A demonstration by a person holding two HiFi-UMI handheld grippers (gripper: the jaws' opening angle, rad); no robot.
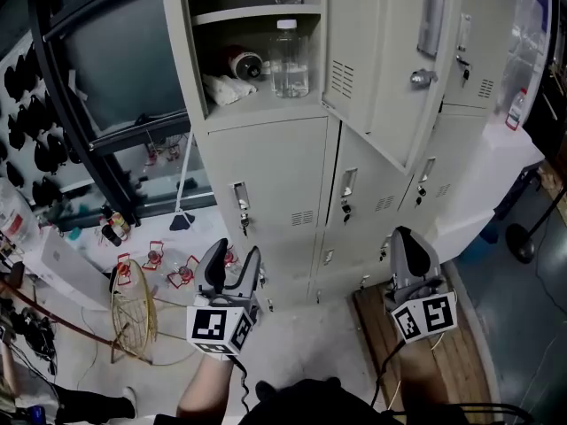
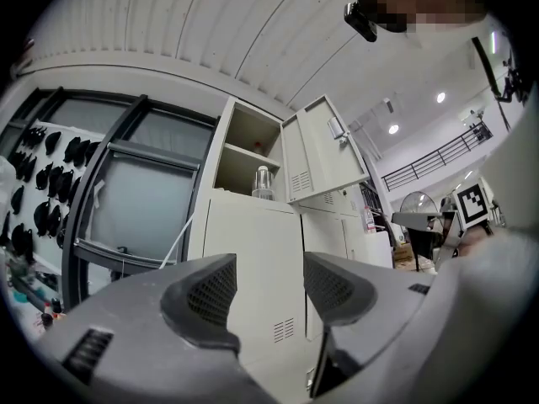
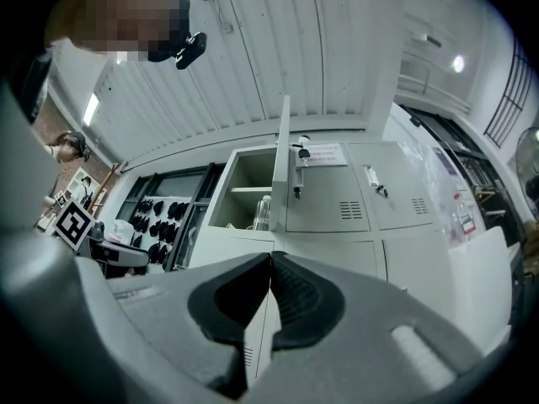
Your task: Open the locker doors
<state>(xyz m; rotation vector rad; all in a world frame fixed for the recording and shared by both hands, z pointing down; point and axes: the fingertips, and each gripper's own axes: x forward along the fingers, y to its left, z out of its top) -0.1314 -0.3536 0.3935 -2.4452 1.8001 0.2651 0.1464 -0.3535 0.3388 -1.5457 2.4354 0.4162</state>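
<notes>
A beige bank of lockers [image 1: 266,180] stands in front of me. Its upper left door [image 1: 381,51] hangs open, swung to the right, and that open door [image 2: 313,154] also shows in the left gripper view. Inside on a shelf are a clear bottle [image 1: 289,58], a red can [image 1: 241,62] and a white cloth [image 1: 226,88]. The lower doors [image 1: 359,193] are closed. My left gripper [image 1: 236,250] is open and empty, low before the lower left door [image 2: 253,259]. My right gripper [image 1: 404,234] is shut on nothing, low in front of the lower right lockers; its pads [image 3: 290,297] touch.
A wooden board [image 1: 416,361] lies on the floor under the right gripper. A wire basket [image 1: 133,312] and small clutter sit on the floor at left, beside a black-framed window [image 1: 80,87]. A white unit [image 1: 496,175] and a black stand base [image 1: 523,242] are at right.
</notes>
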